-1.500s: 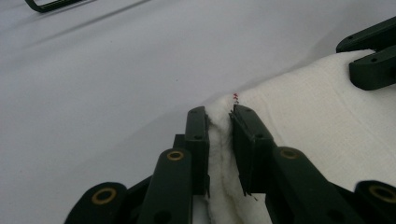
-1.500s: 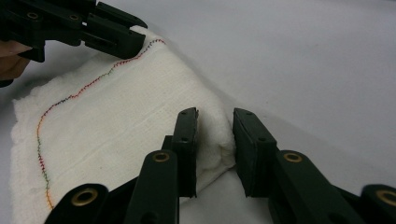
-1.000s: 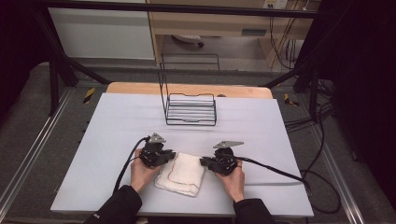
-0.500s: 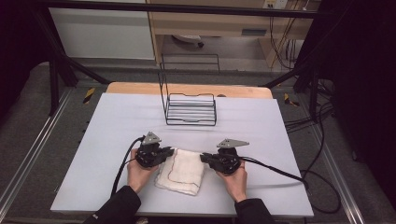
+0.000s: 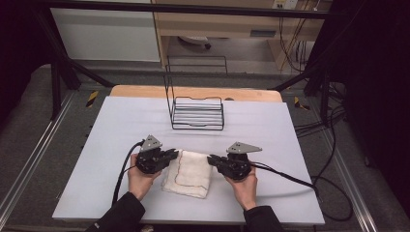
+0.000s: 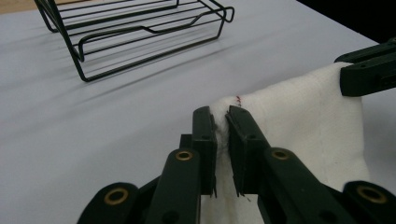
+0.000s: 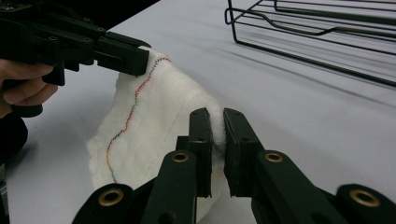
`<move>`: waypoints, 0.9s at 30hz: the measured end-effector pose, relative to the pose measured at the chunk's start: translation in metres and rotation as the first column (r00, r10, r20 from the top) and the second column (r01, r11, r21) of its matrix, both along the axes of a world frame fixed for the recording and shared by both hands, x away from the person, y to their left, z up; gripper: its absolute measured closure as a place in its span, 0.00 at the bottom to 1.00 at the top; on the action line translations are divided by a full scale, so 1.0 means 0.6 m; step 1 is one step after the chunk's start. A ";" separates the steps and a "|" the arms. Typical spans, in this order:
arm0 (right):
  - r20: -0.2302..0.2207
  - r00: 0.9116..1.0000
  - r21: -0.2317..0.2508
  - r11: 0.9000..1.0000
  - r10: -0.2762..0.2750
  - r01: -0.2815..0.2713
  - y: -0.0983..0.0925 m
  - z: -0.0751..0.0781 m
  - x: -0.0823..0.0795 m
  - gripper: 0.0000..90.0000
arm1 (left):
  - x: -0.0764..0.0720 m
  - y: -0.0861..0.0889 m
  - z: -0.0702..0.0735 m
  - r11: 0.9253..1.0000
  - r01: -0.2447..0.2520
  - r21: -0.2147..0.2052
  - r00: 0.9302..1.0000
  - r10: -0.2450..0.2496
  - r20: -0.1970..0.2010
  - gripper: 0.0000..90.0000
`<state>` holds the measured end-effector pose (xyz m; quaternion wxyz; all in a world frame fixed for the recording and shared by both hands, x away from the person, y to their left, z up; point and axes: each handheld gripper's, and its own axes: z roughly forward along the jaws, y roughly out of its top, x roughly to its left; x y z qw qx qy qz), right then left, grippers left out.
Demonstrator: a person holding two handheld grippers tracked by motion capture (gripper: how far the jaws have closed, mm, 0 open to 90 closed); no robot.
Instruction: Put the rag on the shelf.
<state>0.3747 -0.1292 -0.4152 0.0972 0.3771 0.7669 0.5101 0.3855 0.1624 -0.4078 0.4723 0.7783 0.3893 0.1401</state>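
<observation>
White cloth [image 5: 188, 173] lay on the near half of the grey table [image 5: 111, 125], between the 2 hands, well short of the wire rack [image 5: 197, 113]. Folded, roughly rectangular; long axis ran from the near edge toward the rack, tilted slightly leftward at the near end. A multicoloured stitched seam ran down its length.

Far edge of the cloth was raised off the table, near edge resting on it. Left gripper [image 5: 170, 155] was clamped on the far-left corner; in the left gripper view [image 6: 220, 135] both pads pressed the fabric with a small tuft poking up between them. Right gripper [image 5: 213, 161] was clamped on the far-right corner; the right gripper view [image 7: 215, 135] showed the same pinch, cloth bulging above the jaws. Both grips looked shallow, corner only.

Judged step: 2-corner lift at the start of a fold or a carry; the cloth was only partly up.

Next move, as I read it: raise both hands evenly so the top edge stays taut and level, then either bring the far edge over toward the near edge or take the cloth forward to the rack. Uneven lift would skew the cloth; a shallow pinch might slip.
</observation>
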 end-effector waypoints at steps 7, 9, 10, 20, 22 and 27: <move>0.035 0.999 0.018 1.000 -0.004 0.003 -0.005 0.014 -0.005 0.92 | -0.009 0.002 0.019 1.000 0.005 -0.025 0.999 -0.004 0.035 0.91; 0.047 0.999 0.018 1.000 -0.005 0.004 -0.006 0.019 -0.007 0.92 | -0.012 0.002 0.024 0.999 0.008 -0.031 0.999 -0.006 0.042 0.91; 0.057 0.998 0.015 1.000 -0.004 0.003 -0.006 0.021 -0.007 0.92 | -0.013 0.002 0.026 0.999 0.005 -0.034 0.999 -0.004 0.048 0.91; 0.129 0.992 0.006 1.000 -0.013 0.013 -0.010 0.045 -0.017 0.92 | -0.024 0.000 0.042 0.998 0.009 -0.060 0.996 -0.004 0.086 0.91; 0.137 0.990 0.016 1.000 -0.019 0.017 -0.013 0.049 -0.018 0.92 | -0.027 -0.001 0.046 0.998 0.012 -0.062 0.995 -0.006 0.095 0.91; 0.150 0.988 0.027 0.999 -0.028 0.025 -0.016 0.055 -0.019 0.92 | -0.033 -0.003 0.055 0.997 0.014 -0.072 0.993 -0.005 0.117 0.92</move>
